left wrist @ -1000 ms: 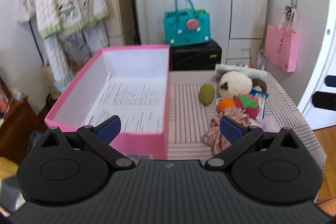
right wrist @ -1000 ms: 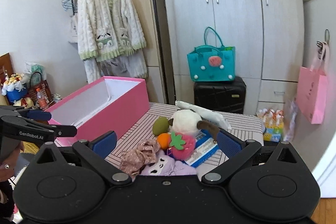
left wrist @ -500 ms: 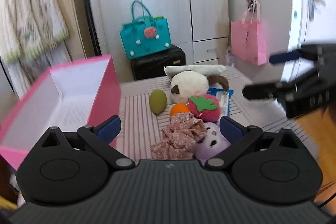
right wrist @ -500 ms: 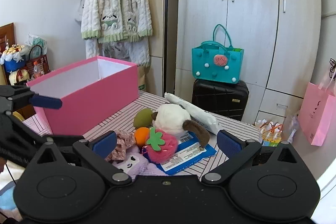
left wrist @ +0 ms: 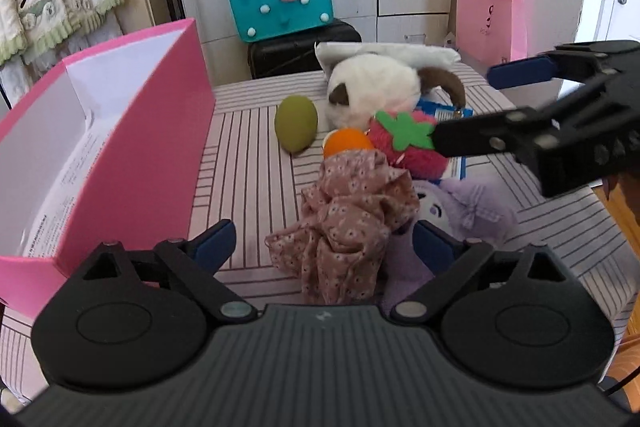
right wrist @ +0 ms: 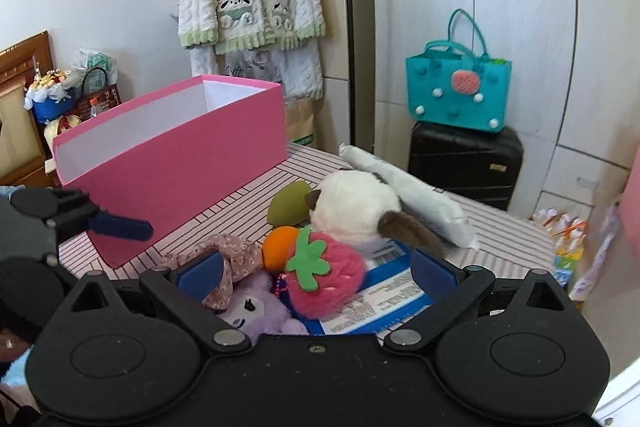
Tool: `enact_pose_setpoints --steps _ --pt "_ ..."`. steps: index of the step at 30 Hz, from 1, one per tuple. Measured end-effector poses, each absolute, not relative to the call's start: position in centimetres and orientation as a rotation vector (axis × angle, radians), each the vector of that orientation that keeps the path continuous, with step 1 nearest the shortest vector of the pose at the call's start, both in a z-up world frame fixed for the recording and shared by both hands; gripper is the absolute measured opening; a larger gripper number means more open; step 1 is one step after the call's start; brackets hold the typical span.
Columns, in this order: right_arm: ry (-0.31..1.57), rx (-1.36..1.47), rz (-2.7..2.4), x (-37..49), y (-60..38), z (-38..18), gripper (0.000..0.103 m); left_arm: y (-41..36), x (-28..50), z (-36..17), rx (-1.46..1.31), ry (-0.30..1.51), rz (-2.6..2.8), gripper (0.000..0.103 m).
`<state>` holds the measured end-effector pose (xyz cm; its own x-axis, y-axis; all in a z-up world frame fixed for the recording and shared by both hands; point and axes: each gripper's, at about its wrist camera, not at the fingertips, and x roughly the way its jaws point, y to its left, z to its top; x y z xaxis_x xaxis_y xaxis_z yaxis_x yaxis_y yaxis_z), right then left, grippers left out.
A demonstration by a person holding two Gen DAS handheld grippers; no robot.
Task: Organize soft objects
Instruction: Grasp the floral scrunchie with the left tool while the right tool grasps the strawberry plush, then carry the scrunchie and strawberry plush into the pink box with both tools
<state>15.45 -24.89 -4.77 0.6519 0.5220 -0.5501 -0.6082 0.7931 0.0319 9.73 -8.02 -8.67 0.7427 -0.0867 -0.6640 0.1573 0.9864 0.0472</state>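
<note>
Sorting has barely begun: the pink box (left wrist: 104,131) at the table's left edge holds only paper, while floral cloth (left wrist: 352,223), strawberry plush (right wrist: 324,275) and other toys crowd its right side; left gripper (left wrist: 324,247) closing around the cloth without pinching, right gripper (right wrist: 316,271) wide, empty

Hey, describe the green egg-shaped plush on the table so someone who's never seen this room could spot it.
Find the big pink box on the striped table. Between the box and the white-and-brown plush lies the olive green plush. It is the only plain green, smooth, egg-shaped toy, just behind the orange ball.
</note>
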Motion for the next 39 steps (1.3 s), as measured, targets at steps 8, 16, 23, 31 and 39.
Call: enact_pose_setpoints --steps 8,16,23,31,39 --pt "0.679 -0.057 0.672 19.1 -23.7 -7.3 0.096 -6.4 10.9 -9.6 -0.14 0.765 -0.122 0.09" --pt "0.737 -0.074 0.673 20.0 -22.5 -8.9 0.064 -5.0 11.8 -10.6 -0.316 0.781 -0.174 0.059" --pt "0.763 -0.071 0.639 20.1 -23.0 -9.3 0.05 -4.9 11.7 -10.6 -0.364 0.775 -0.194 0.032" --pt "0.698 -0.082 0.633 18.8 -23.6 -7.8 0.05 -5.2 11.1 -10.0 -0.341 0.759 -0.184 0.024" --pt "0.634 -0.079 0.586 17.0 -24.9 -6.0 0.05 -5.4 10.2 -8.1 -0.315 0.716 -0.183 0.024"
